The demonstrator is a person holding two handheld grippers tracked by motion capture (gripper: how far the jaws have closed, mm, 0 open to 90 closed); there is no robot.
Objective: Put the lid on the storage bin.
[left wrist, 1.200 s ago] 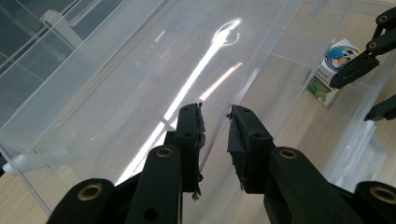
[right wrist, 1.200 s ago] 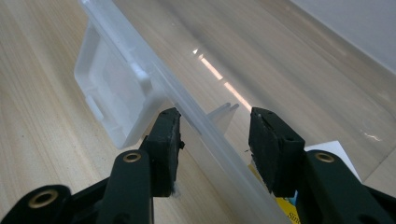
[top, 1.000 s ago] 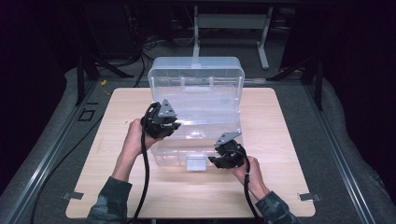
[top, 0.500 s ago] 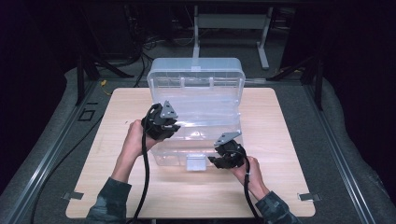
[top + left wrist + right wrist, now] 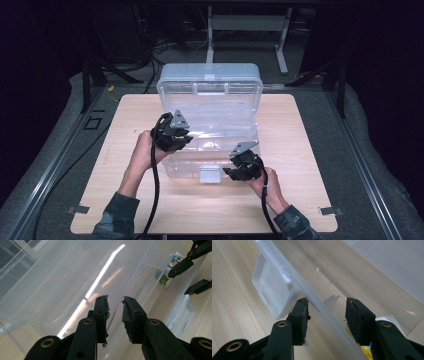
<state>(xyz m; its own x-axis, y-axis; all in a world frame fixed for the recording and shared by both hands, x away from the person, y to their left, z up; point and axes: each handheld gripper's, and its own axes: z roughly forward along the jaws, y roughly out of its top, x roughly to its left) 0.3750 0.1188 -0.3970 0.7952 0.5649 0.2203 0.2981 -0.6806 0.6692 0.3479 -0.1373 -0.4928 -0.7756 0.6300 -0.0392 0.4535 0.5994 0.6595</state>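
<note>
Wooden table [image 5: 300, 200], light top. Clear plastic storage box [image 5: 210, 135] sits at the table's middle, its lid [image 5: 210, 82] swung up at the far side, white latch [image 5: 210, 175] on the near wall. Small carton [image 5: 171, 271] lies inside the box, by its near wall. Left gripper [image 5: 172, 137] at the box's left rim, jaws clenched onto the thin clear wall [image 5: 115, 312]. Right gripper [image 5: 242, 167] at the box's near rim, right of the latch; jaws straddle the rim [image 5: 324, 312], left pad touching, right pad apart.
</note>
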